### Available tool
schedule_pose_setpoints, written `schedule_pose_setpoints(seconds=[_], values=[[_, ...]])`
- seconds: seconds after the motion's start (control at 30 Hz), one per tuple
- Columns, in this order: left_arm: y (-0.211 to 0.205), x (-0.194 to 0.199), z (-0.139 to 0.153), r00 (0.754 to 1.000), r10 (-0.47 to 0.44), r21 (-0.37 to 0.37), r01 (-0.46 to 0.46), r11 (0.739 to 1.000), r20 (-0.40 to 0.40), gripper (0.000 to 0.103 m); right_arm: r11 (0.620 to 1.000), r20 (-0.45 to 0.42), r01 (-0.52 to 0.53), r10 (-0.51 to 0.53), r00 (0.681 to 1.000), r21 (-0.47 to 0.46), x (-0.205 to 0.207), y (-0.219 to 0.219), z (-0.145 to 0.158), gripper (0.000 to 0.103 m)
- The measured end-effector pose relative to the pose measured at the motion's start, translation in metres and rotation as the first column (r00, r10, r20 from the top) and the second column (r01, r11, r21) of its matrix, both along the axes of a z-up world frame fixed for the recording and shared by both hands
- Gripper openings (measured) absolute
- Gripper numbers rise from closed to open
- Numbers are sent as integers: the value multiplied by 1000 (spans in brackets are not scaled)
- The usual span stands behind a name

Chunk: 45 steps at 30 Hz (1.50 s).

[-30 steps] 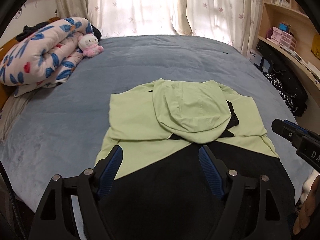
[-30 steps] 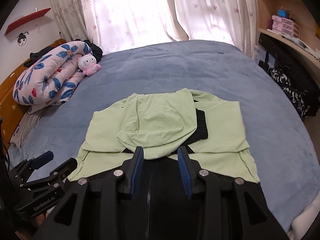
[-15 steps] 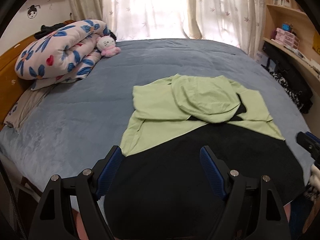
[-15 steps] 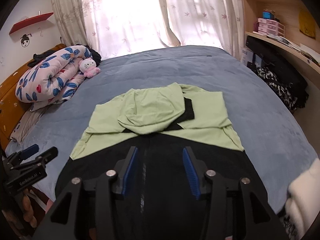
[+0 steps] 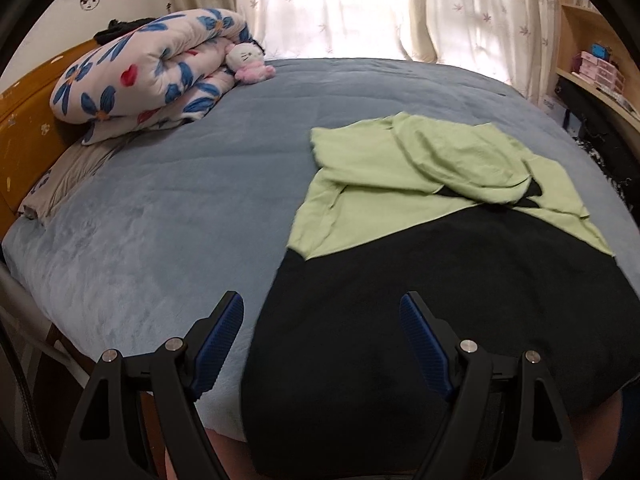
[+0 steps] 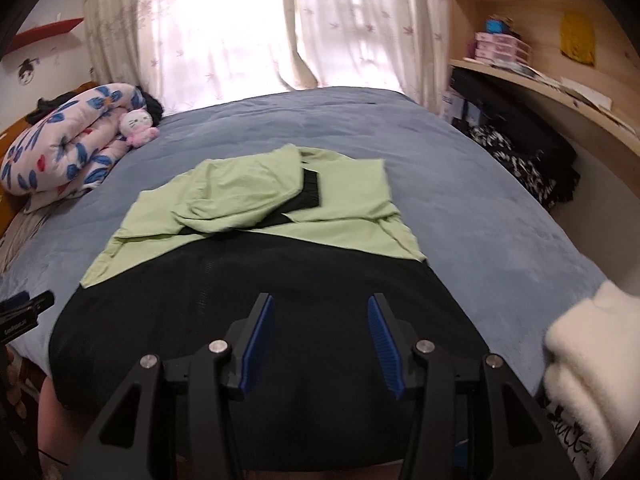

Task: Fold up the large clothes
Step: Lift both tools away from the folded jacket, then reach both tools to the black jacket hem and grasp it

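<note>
A large hooded garment (image 5: 440,280), black in the body and light green at the shoulders, sleeves and hood, lies flat on the blue bed (image 5: 180,216). Its sleeves are folded in and its hood (image 5: 460,160) lies on top. Its black hem hangs over the near bed edge. It also shows in the right wrist view (image 6: 256,288). My left gripper (image 5: 322,344) is open and empty above the hem's left part. My right gripper (image 6: 320,336) is open and empty above the hem's middle. The left gripper shows at the left edge of the right wrist view (image 6: 24,312).
A rolled floral quilt (image 5: 148,68) and a pink and white plush toy (image 5: 250,60) sit at the bed's far left by the orange headboard (image 5: 24,128). A white fluffy item (image 6: 588,364) lies at the near right. Shelves (image 6: 552,80) and dark clothes (image 6: 524,152) stand on the right.
Both grippers have pulled back towards the near bed edge and risen, so the garment looks farther away. The left view has swung left. The right gripper's fingers have opened wider. The garment has not moved.
</note>
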<state>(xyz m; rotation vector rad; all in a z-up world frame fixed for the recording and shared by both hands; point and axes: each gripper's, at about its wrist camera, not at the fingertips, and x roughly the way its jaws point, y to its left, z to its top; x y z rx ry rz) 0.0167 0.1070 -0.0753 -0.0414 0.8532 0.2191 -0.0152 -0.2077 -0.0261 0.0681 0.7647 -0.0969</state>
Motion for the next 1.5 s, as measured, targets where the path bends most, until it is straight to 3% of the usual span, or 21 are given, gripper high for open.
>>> schedule_pose_setpoints(seconds=[0.1,0.33,0.63,0.73,1.2,1.5], values=[[14,-3,-17,1000,27,-14,-27,1000,-14,79,1000,-23,9,-9,1000,15,-4,-19,-12,49],[36,-10,-45,996,47,-80,-53,995,-71,79,995,-47,85,-87,995,-58,-21,-62,-34,49],[51,-23,-60,992,48,-124,-63,990,-115,79,984,-79,176,-175,981,5,-34,-106,-54,49],[57,-29,-62,992,43,-165,-62,984,-121,79,984,-100,178,-174,980,29,-34,-111,-62,49],[63,-40,-74,988,11,-208,-44,977,-157,79,986,-131,166,-161,978,27,-35,-105,-75,55],[70,-47,-88,975,-104,-351,30,936,-196,81,984,-134,174,-168,977,37,-34,-107,-73,56]])
